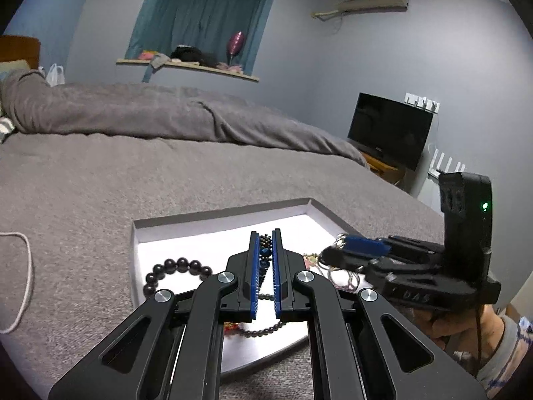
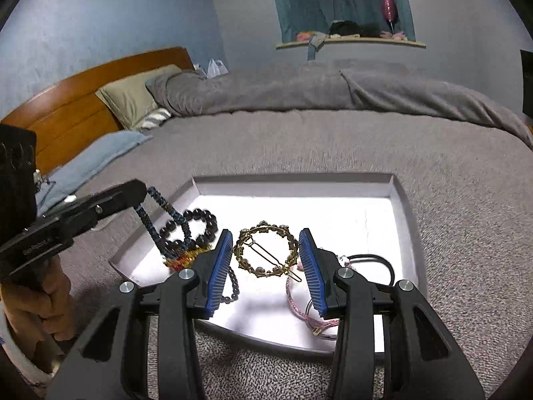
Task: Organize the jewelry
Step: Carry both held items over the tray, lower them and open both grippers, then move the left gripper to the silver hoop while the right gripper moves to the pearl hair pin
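Note:
A shallow white tray [image 2: 293,180] lies on the grey bed. My left gripper [image 1: 266,250] is shut on a blue beaded necklace [image 1: 265,254]. In the right wrist view that necklace [image 2: 151,223] hangs from the left gripper [image 2: 138,196] down to the tray's left end, its colourful tip [image 2: 183,260] resting there. My right gripper [image 2: 266,253] is shut on a gold ring-shaped hair clip [image 2: 245,260], whose edges touch both blue pads just above the tray. From the left wrist view, the right gripper [image 1: 339,246] is over the tray's [image 1: 220,213] right side.
In the tray lie a dark round-bead bracelet [image 2: 200,225], a thin dark bead strand [image 2: 233,286], pink bands [image 2: 299,310] and a black hair tie [image 2: 376,260]. A white cord [image 1: 26,266] lies on the blanket to the left. A rolled duvet [image 2: 333,90] lies across the far side of the bed.

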### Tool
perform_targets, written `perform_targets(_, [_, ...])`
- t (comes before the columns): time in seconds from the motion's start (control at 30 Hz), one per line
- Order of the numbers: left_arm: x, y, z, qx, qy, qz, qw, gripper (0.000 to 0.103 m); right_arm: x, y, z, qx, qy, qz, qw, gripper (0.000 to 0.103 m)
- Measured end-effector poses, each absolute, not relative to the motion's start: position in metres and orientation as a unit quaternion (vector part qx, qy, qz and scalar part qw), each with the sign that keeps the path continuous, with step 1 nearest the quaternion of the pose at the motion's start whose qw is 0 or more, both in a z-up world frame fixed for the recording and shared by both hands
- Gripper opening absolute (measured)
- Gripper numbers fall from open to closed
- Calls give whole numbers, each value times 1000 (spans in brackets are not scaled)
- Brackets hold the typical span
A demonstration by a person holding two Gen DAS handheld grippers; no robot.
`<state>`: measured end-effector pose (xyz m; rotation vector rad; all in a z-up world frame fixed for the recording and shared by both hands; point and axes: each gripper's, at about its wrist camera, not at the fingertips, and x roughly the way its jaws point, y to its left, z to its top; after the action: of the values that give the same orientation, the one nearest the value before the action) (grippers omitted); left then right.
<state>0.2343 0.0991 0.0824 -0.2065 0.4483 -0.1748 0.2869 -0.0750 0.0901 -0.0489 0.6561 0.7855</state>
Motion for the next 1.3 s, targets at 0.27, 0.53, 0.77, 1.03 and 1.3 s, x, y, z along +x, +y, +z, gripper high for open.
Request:
perform_targets(0.27, [254,98,59,-102,275,-78,953,8,286,-59,72,-70,347,361,863,42])
perform_targets(0.53, [265,98,48,-98,318,-60,941,8,289,-58,62,-82,363,354,858,42])
perform_targets(0.77, [259,99,49,-92,314,-45,944,45,288,-59,63,-85,359,350,861,53])
perform_targets(1.03, [235,80,56,-44,287,-36,956,81,277,-89,86,-25,309,373,875,58])
perform_targets(1.3, [204,51,59,2,264,-82,961,81,268,-132,97,-2,294,346,891,58])
